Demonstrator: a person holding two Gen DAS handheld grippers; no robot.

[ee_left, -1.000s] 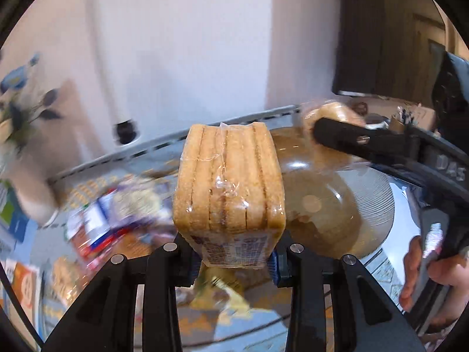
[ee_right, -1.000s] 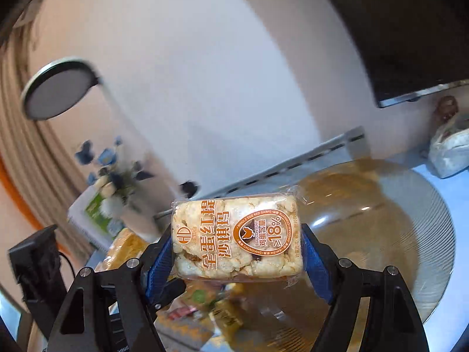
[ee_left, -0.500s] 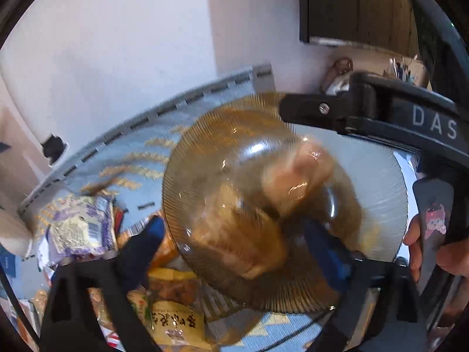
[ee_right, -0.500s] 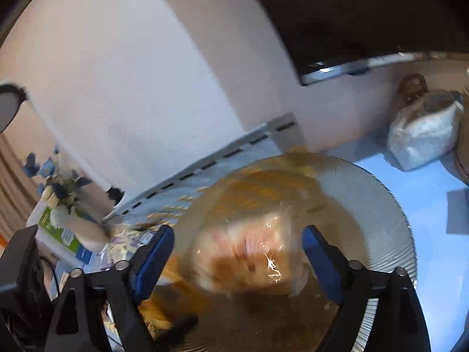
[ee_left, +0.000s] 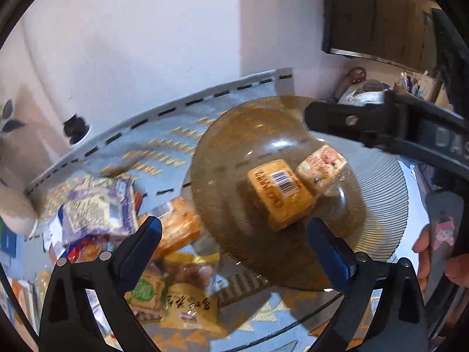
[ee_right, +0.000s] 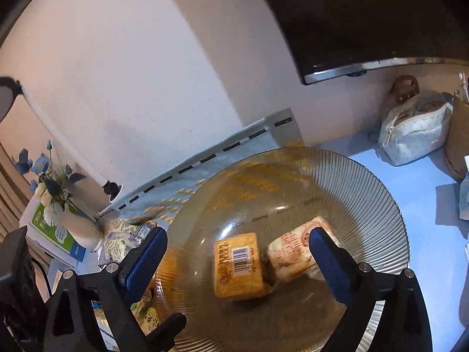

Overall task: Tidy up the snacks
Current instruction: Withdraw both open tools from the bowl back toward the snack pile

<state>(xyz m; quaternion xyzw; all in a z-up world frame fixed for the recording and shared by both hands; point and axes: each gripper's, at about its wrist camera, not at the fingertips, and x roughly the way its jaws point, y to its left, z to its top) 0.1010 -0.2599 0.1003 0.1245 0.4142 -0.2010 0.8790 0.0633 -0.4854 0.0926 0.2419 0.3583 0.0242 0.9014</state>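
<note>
Two wrapped snacks lie side by side in the amber ribbed glass bowl (ee_left: 381,205) (ee_right: 366,187): a tan biscuit pack (ee_left: 280,195) (ee_right: 237,264) with its barcode up, and a pale rice cracker pack (ee_left: 322,167) (ee_right: 288,253) to its right. My left gripper (ee_left: 234,231) is open above the bowl's near edge, nothing between its blue pads. My right gripper (ee_right: 238,239) hangs over the bowl with its jaws opening wide, and both packs lie loose below them. One finger (ee_left: 351,123) of the right gripper crosses the left wrist view at upper right.
A heap of snack packs lies left of the bowl on the patterned cloth: a purple pack (ee_left: 99,205), an orange one (ee_left: 178,228), a yellow one (ee_left: 190,302). A vase of flowers (ee_right: 73,226) stands far left, a white pouch (ee_right: 416,129) far right. A hand (ee_left: 425,252) shows at right.
Both grippers let go: the left dropped the biscuit pack, the right the rice cracker pack, and both packs now lie in the bowl. Both grippers tipped down toward the bowl.
</note>
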